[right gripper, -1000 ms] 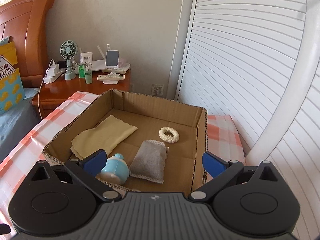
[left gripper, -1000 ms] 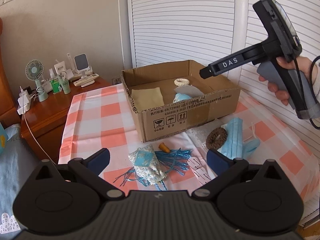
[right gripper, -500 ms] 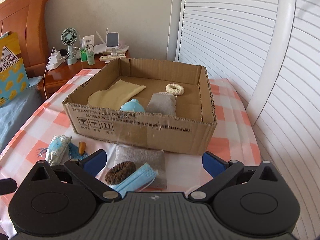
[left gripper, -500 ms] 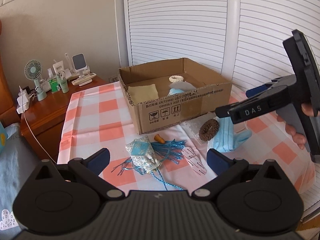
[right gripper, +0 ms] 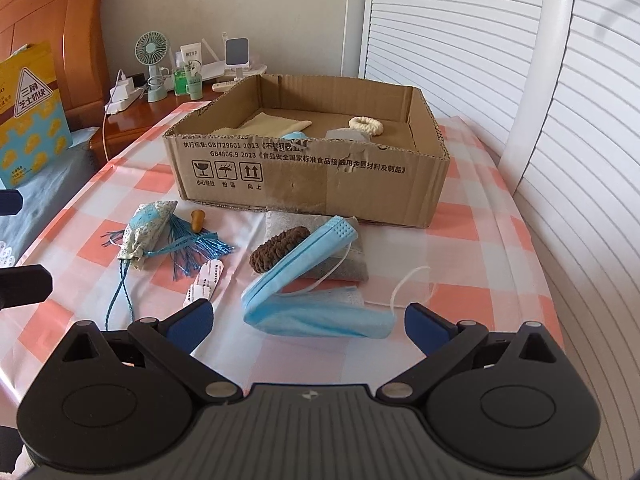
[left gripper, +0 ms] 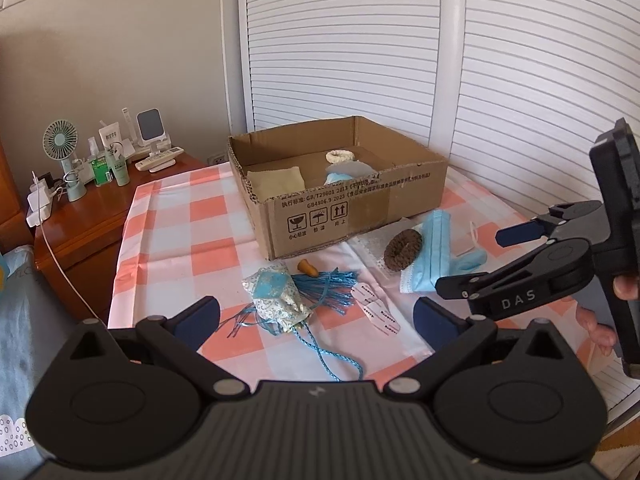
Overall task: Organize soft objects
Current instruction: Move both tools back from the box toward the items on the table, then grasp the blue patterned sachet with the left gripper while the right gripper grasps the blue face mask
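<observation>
Tablecloth (right gripper: 472, 216) in pink-and-white checks covers the whole surface, with white louvered doors (left gripper: 520, 80) filling the right and back of both views. A wooden nightstand (left gripper: 80, 224) sits at the left of the left wrist view, cluttered with a little green fan (left gripper: 60, 148) and some bottles, and a wooden headboard (right gripper: 60, 20) shows in the upper left of the right wrist view.

The cardboard box (right gripper: 304, 168) sits mid-frame, with a cream scrunchie (right gripper: 366, 125) and a yellow cloth (right gripper: 276, 124) inside. Lying in front of it on the cloth: a blue face mask (right gripper: 312, 280), a brown scrunchie (right gripper: 276, 249) on a grey pouch (right gripper: 352, 264), a floral sachet (right gripper: 148, 236) and a blue tassel (right gripper: 196, 248).

The left gripper (left gripper: 316, 316) hangs released over the sachet, holding nothing. The right gripper (right gripper: 306, 320) is spread wide too, low over the mask, not touching it.
</observation>
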Demonstrator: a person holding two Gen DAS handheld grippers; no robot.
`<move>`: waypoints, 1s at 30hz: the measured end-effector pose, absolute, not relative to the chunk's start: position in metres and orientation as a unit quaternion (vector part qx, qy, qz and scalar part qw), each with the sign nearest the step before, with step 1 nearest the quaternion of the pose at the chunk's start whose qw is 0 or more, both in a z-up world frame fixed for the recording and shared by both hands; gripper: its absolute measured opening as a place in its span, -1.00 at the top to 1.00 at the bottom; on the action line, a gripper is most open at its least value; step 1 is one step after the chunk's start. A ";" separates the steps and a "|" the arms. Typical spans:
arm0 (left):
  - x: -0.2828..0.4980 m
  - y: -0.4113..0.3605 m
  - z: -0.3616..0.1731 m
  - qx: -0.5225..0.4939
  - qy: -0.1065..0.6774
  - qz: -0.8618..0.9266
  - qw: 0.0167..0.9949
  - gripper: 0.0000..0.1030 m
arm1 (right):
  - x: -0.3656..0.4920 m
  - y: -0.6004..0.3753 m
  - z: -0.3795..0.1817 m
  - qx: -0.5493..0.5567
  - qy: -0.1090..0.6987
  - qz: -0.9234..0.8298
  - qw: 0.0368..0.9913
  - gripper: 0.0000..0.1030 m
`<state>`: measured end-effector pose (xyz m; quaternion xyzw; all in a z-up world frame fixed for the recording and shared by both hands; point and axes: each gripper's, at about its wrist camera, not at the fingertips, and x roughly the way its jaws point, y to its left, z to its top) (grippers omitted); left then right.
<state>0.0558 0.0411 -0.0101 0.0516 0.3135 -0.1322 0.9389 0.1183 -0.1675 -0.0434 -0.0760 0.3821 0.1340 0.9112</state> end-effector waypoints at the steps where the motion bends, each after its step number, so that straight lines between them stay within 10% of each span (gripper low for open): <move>1: 0.055 0.042 -0.010 0.051 0.314 -0.131 0.939 -0.99 | 0.119 -0.165 -0.046 -0.077 0.382 0.132 0.912 -1.00; 30: 0.077 0.028 -0.034 0.073 0.361 -0.122 0.922 -0.99 | 0.116 -0.208 -0.085 -0.074 0.402 0.080 0.909 -1.00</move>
